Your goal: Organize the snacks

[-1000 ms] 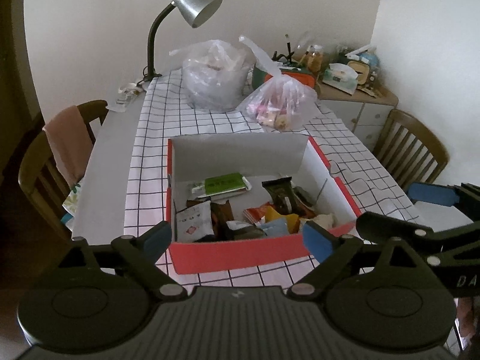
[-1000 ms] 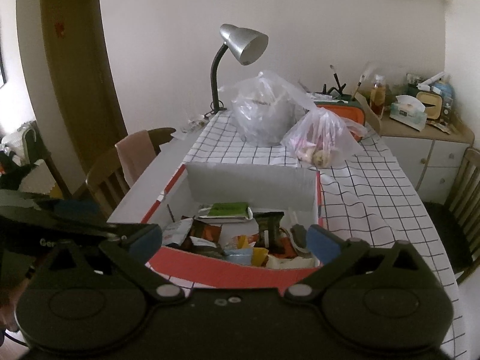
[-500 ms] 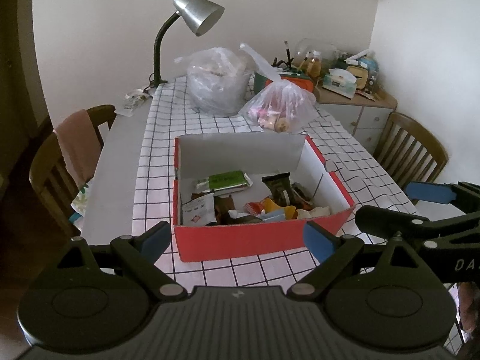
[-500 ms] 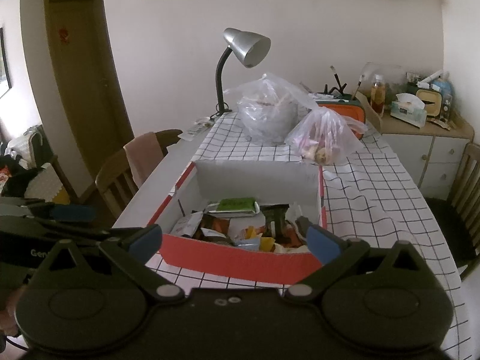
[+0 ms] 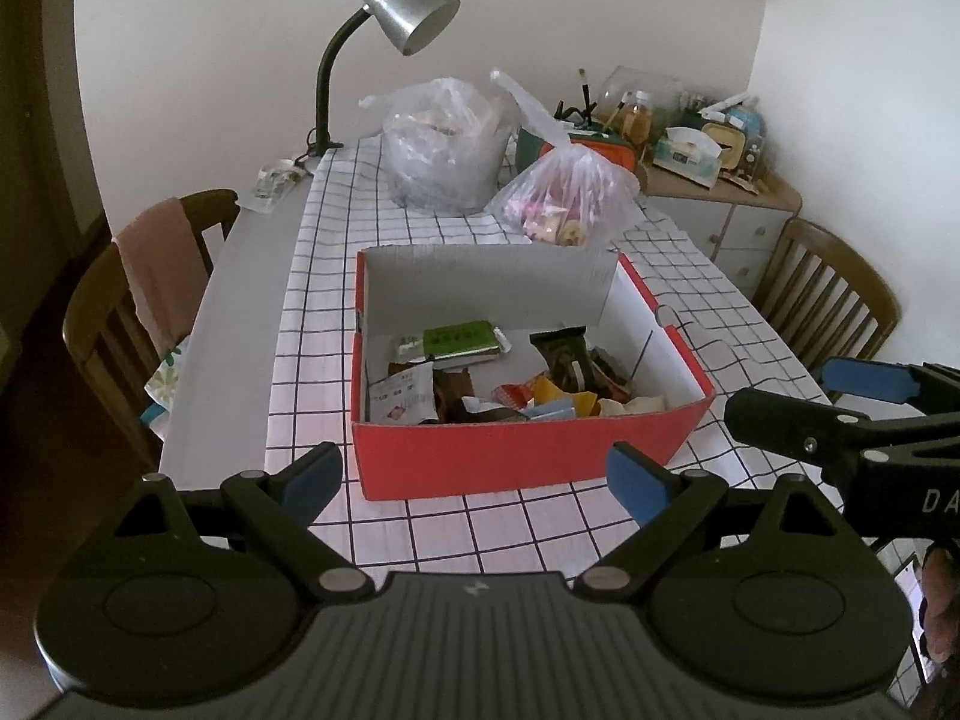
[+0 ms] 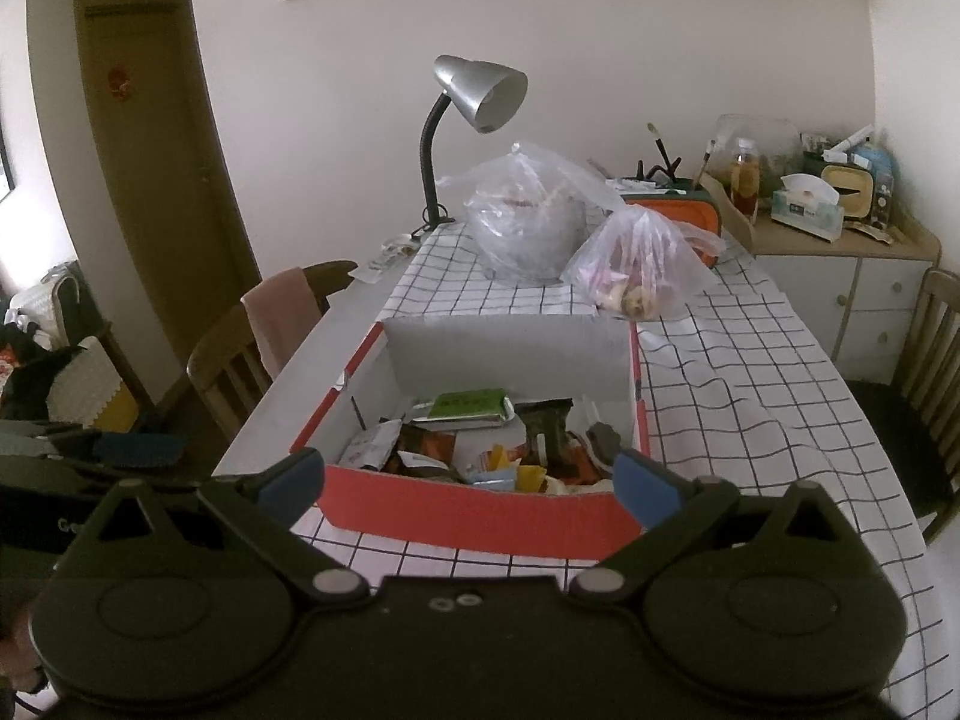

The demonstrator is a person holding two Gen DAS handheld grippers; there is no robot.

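A red cardboard box (image 5: pixel 516 456) with white inner walls stands on the checked tablecloth; it also shows in the right wrist view (image 6: pixel 474 516). Inside lie several wrapped snacks, among them a green packet (image 5: pixel 459 339) (image 6: pixel 471 405), a dark brown packet (image 5: pixel 564 357) (image 6: pixel 543 423) and a white sachet (image 5: pixel 402 396). My left gripper (image 5: pixel 474 480) is open and empty, held back in front of the box's near wall. My right gripper (image 6: pixel 468 480) is open and empty, also in front of the box. The right gripper shows at the right edge of the left wrist view (image 5: pixel 840 414).
Two clear plastic bags (image 5: pixel 447 144) (image 5: pixel 567 201) stand behind the box, beside a silver desk lamp (image 5: pixel 408 21). Wooden chairs stand at the left (image 5: pixel 120 312) and right (image 5: pixel 828 300). A cluttered sideboard (image 6: pixel 840 240) is at the back right. A door (image 6: pixel 150 150) is at the left.
Both grippers have pulled back and up from the box, which now looks smaller and farther away. Both stay open and empty.
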